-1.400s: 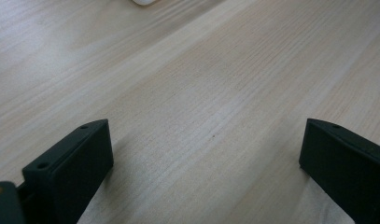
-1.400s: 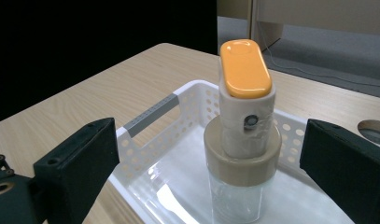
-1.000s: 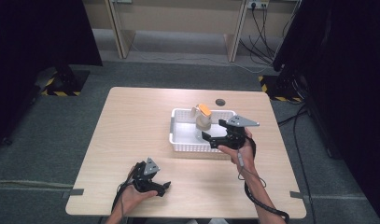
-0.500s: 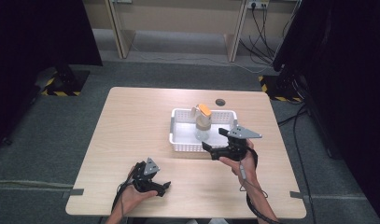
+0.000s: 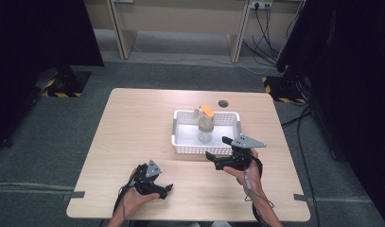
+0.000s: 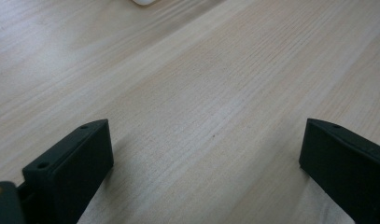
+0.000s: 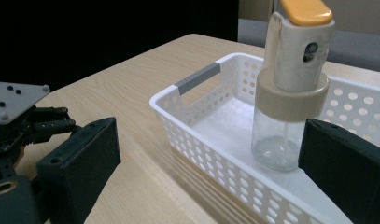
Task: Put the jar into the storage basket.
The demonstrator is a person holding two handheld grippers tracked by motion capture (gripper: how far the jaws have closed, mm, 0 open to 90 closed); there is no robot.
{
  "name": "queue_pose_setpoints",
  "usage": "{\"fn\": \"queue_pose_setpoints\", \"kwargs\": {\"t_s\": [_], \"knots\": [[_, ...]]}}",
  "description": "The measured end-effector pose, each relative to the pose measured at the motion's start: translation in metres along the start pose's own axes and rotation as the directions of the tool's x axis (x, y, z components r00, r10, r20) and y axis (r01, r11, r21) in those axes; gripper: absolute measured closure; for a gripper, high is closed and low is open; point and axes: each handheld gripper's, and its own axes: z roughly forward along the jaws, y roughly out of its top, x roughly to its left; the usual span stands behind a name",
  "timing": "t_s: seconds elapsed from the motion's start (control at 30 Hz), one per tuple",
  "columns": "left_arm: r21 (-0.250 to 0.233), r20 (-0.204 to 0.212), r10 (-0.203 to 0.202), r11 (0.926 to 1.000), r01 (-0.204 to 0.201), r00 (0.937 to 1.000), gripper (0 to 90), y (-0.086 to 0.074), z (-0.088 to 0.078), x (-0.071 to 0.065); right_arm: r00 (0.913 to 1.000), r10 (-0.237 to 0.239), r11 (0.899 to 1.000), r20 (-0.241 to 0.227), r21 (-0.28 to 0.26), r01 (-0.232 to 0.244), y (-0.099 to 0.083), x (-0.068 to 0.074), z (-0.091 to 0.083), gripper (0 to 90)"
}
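A white perforated basket (image 5: pixel 183 142) (image 7: pixel 197 105) sits on the right half of the wooden table. A clear spray bottle (image 5: pixel 205 127) (image 7: pixel 290 88) with a beige collar and orange top stands upright inside it. My right gripper (image 5: pixel 218 149) (image 7: pixel 211 154) hovers just in front of the basket's near wall, open and holding nothing. Its jaws frame the basket's near corner, and the bottle stands beyond them. My left gripper (image 5: pixel 162 183) (image 6: pixel 208 140) rests low over bare wood near the front left edge, open and holding nothing. It also appears at the left of the right gripper view (image 7: pixel 19 116).
A small dark round hole (image 5: pixel 223 103) lies in the tabletop behind the basket. Bare wood (image 5: pixel 133 123) spreads left of the basket. Cables trail from both grippers toward the front edge. Dark curtains stand on both sides of the table.
My right gripper has drawn back from above the basket toward the near edge. The bottle stays standing in the basket. The left gripper has not moved.
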Motion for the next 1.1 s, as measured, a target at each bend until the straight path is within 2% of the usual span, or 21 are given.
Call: {"fn": "queue_pose_setpoints", "kwargs": {"t_s": [0.7,1.1], "knots": [[0.0,0.0,0.0,1.0,0.0,1.0,1.9,0.0,0.0,0.0,0.999,-0.021,0.999,-0.039,0.031,0.022,-0.018,0.018,-0.006,5.7],[0.0,0.0,0.0,1.0,0.0,1.0,1.9,0.0,0.0,0.0,0.999,-0.016,0.997,-0.043,0.069,0.019,-0.035,0.019,-0.007,5.7]]}}
